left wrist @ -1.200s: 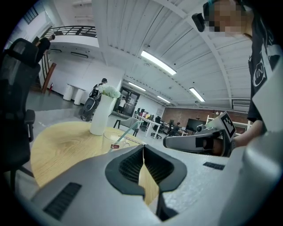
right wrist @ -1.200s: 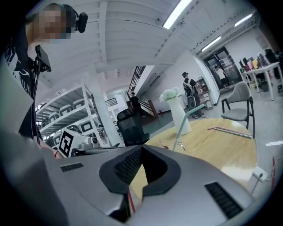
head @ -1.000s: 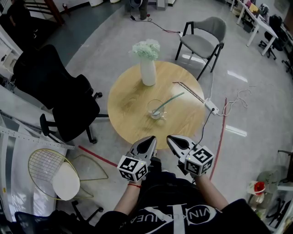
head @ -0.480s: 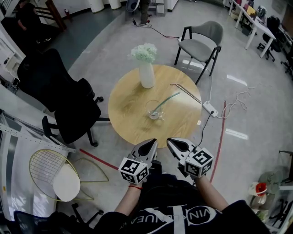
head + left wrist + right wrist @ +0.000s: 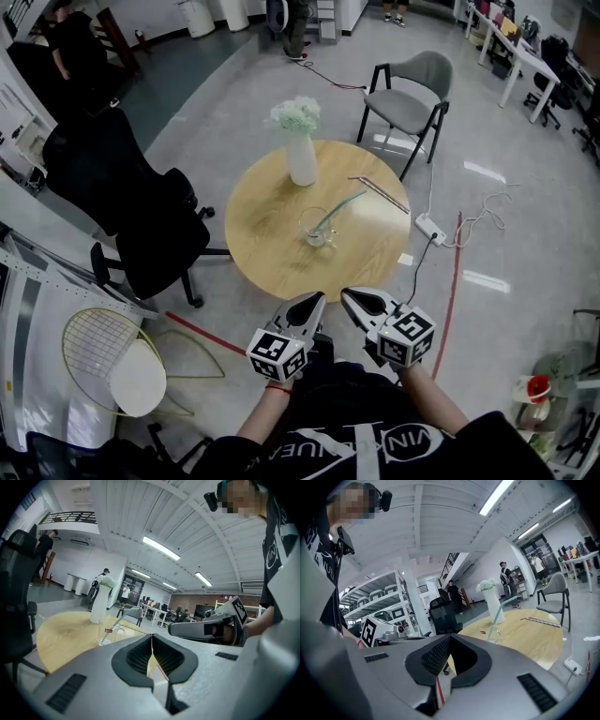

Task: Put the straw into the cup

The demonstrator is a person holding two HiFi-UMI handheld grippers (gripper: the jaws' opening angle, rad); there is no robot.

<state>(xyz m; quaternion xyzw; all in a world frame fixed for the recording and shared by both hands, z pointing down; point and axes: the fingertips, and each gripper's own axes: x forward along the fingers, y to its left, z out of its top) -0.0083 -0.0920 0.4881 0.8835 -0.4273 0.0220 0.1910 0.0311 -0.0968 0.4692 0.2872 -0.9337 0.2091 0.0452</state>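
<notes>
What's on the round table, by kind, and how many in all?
Vase: 1
Cup: 1
Straw: 1, standing in the cup
Thin strip: 1, lying flat
Total: 4

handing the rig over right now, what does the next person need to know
Grippers: the left tongs are shut and empty, held close to the body, short of the table. The right tongs are likewise shut and empty, right beside them.
Things: the glass cup stands upright near the middle of the round table. The green straw leans in it, its top end toward the right. A white vase stands behind the cup, and thin spare sticks lie at the table's far right.
Done: the straw is in the cup.
Left: nothing for the task, as far as I can see.
</notes>
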